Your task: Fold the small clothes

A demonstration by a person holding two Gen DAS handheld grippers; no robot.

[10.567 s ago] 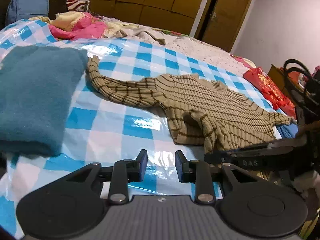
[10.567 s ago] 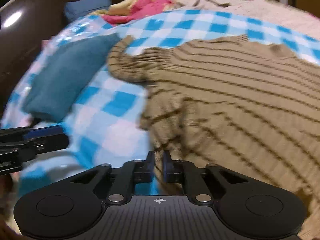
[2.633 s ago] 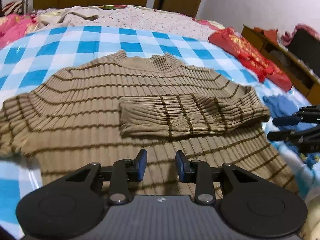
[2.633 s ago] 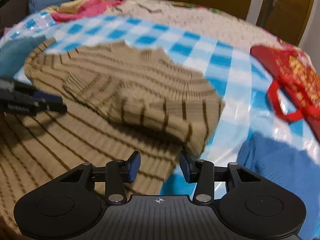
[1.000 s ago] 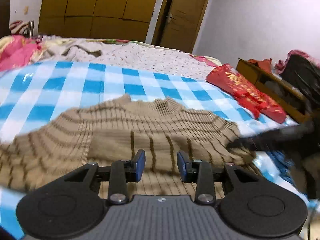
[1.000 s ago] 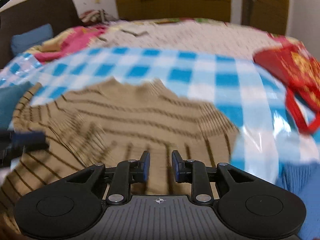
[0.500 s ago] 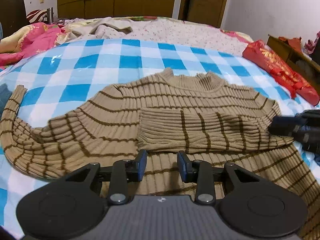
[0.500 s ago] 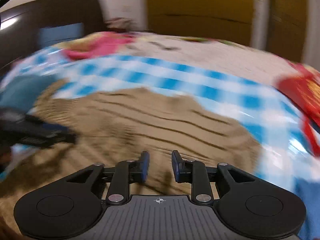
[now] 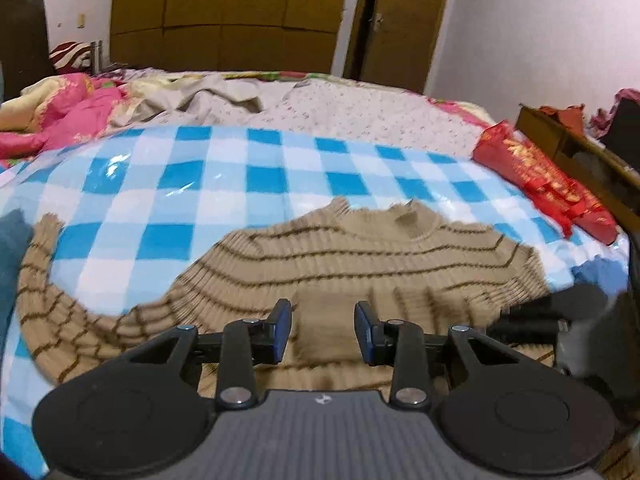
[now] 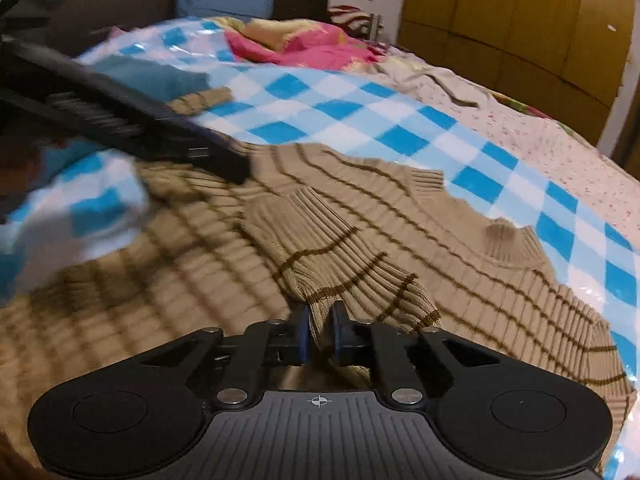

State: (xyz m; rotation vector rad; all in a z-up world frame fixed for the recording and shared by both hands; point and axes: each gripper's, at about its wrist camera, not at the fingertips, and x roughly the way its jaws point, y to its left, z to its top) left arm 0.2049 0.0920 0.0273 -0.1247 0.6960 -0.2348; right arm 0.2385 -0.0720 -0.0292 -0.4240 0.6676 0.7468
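A tan ribbed knit sweater with thin dark brown stripes [image 9: 360, 264] lies spread on a glossy blue-and-white checked plastic sheet [image 9: 192, 184] that covers the near part of a bed. Its neck points toward the far side of the bed, and one sleeve is folded across the chest, so that its stripes run crosswise to those of the body. The other sleeve [image 9: 44, 288] stretches out over the checked sheet toward a folded teal fleece cloth [image 10: 152, 76], and its cuff ends just beside that cloth.

The left gripper [image 9: 322, 330] hovers above the lower middle of the sweater with its blue-padded fingers spread wide and nothing between them. The right gripper [image 10: 319, 334] sits low on the folded sleeve [image 10: 340, 264]; its fingers are drawn close together with a ridge of the tan knit between them, pinching the sleeve near its shoulder end. In the right wrist view the dark body of the left gripper crosses the upper left, blurred, above the sweater.

A shiny red plastic bag with gold print [image 9: 544, 184] lies on the bed's right edge, well apart from the sweater. A crumpled pink and yellow quilt [image 9: 60, 112] is heaped at the far left, near a blue pillow [image 10: 224, 0] against the dark headboard. Brown wooden wardrobe doors [image 9: 224, 12] stand behind the bed.
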